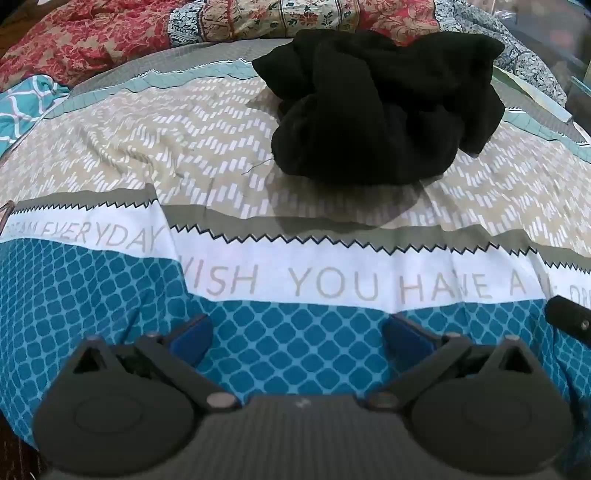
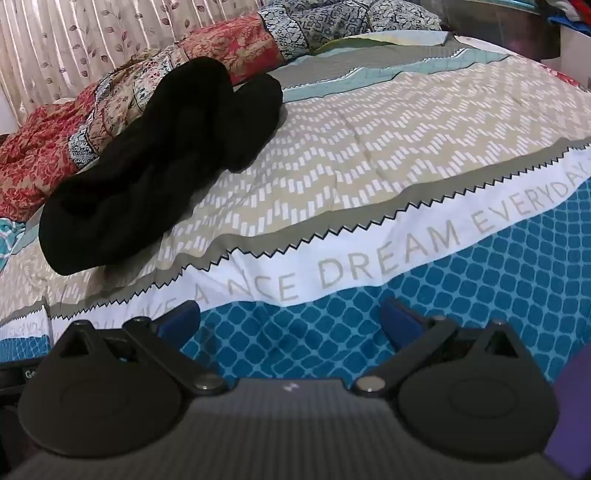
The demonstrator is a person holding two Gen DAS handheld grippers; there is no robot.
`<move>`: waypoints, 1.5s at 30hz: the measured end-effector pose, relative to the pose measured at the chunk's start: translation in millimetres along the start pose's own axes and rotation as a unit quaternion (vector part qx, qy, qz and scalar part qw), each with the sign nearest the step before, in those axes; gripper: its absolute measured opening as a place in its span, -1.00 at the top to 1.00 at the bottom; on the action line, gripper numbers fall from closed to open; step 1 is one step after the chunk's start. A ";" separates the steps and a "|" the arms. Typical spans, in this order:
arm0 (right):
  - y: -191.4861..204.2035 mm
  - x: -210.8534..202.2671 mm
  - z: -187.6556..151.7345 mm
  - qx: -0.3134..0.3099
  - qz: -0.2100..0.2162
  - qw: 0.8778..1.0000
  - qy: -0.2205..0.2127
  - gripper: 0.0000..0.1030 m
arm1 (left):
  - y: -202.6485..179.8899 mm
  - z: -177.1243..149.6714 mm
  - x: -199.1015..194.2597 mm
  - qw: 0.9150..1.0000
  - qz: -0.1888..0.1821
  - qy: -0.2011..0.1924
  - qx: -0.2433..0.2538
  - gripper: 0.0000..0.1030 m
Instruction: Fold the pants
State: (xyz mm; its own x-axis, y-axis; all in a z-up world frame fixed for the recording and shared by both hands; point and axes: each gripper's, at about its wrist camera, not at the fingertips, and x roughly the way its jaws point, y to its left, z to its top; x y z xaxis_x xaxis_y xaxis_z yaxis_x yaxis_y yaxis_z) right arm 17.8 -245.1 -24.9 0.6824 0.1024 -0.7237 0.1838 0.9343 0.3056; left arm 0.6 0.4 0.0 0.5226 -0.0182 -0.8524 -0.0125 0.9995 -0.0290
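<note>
Right now I have both grippers hanging over the near part of the bed, each tilted downward. My left gripper (image 1: 295, 338) has its blue fingers (image 1: 192, 338) spread wide with nothing between them, only the blue diamond-print band of the bedspread (image 1: 110, 155) underneath. My right gripper (image 2: 290, 323) is spread just as wide and is likewise empty, over the same blue band. The pants (image 1: 380, 107) lie as a crumpled black heap on the beige zigzag part of the bedspread, well apart from both sets of fingers. From the left wrist view the heap sits far and slightly right of centre, its near edge rounded and bunched, with a loose thread trailing off its left side. From the right wrist view the pants (image 2: 155, 166) sit far and to the left, stretched in a twisted roll whose far end touches or overlaps the red floral quilt (image 2: 37, 162) piled along the far edge of the bed. I cannot pick out a waistband or a leg hem in either view; the cloth is too dark and bunched. Between my fingers and the heap runs the white lettered strip (image 1: 332, 280) and a broad flat stretch of beige, all bare. To the right of the pants in the right wrist view the bedspread lies flat and open out to its far edge. A pleated curtain (image 2: 92, 33) hangs beyond the quilt.
</note>
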 end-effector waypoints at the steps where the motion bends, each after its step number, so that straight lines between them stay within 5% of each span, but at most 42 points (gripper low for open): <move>1: -0.7 0.8 1.7 0.001 0.000 1.000 0.002 -1.00 | -0.4 -0.1 0.0 1.000 0.001 -0.002 0.001 -1.00; 7: -1.5 -7.9 -2.8 0.004 0.009 1.000 -0.025 -1.00 | -1.3 8.3 3.6 1.000 0.007 -0.004 0.005 -1.00; 14: 4.0 -12.9 -3.9 -0.018 0.009 1.000 -0.021 -1.00 | 10.6 5.1 -9.0 0.999 -0.027 -0.020 0.013 -1.00; 16: 10.4 -14.8 0.4 -0.032 0.021 0.999 -0.027 -0.55 | 20.8 2.5 -17.8 0.999 -0.020 -0.041 -0.008 -0.99; 19: 31.6 -11.2 16.4 -0.057 0.057 0.996 -0.030 -0.33 | 39.9 8.6 -27.7 0.997 0.012 -0.066 -0.031 -0.93; 23: 66.2 0.6 53.3 -0.053 0.114 0.990 -0.057 -0.35 | 67.5 16.4 -39.1 0.994 0.020 -0.080 -0.070 -0.86; 25: 86.4 14.3 71.7 -0.034 0.132 0.989 -0.061 -0.78 | 78.0 16.4 -43.9 0.993 0.024 -0.083 -0.085 -0.84; 29: 128.8 55.9 90.7 -0.024 0.145 0.989 -0.013 -0.86 | 86.5 16.3 -44.7 0.992 0.022 -0.071 -0.098 -0.74; 30: 134.9 65.3 92.2 -0.031 0.140 0.990 -0.002 -0.70 | 88.4 14.4 -44.9 0.993 0.020 -0.069 -0.098 -0.67; 31: 138.5 70.9 93.5 -0.039 0.127 0.991 0.004 0.30 | 88.5 16.0 -45.0 0.993 0.017 -0.068 -0.096 -0.62; 32: 137.8 74.4 96.7 -0.042 0.113 0.993 0.012 0.85 | 88.4 17.8 -46.7 0.993 0.013 -0.068 -0.093 -0.49; 35: 91.4 47.2 114.3 0.040 0.111 0.992 -0.048 0.90 | 91.8 26.9 -47.6 0.993 -0.006 -0.078 -0.090 -0.28; 38: 32.5 10.9 135.5 0.073 0.039 0.987 -0.136 0.94 | 95.8 52.7 -42.3 0.990 -0.035 -0.088 -0.100 -0.28; 41: -35.0 -32.4 153.8 0.123 -0.054 0.964 -0.230 0.94 | 89.4 81.0 -32.4 0.988 -0.058 -0.104 -0.098 -0.28; 45: -93.9 -62.4 151.3 0.166 -0.150 0.936 -0.273 0.93 | 69.4 111.5 -8.5 0.987 -0.084 -0.099 -0.092 -0.30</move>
State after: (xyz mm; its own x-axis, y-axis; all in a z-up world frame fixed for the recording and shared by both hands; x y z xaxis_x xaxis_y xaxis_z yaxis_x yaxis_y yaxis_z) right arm 64.9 -390.9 85.2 0.8081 -0.4221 -0.4110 0.5727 0.7264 0.3800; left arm 90.3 72.8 63.4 0.6863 -0.1594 -0.7097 -0.0572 0.9608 -0.2712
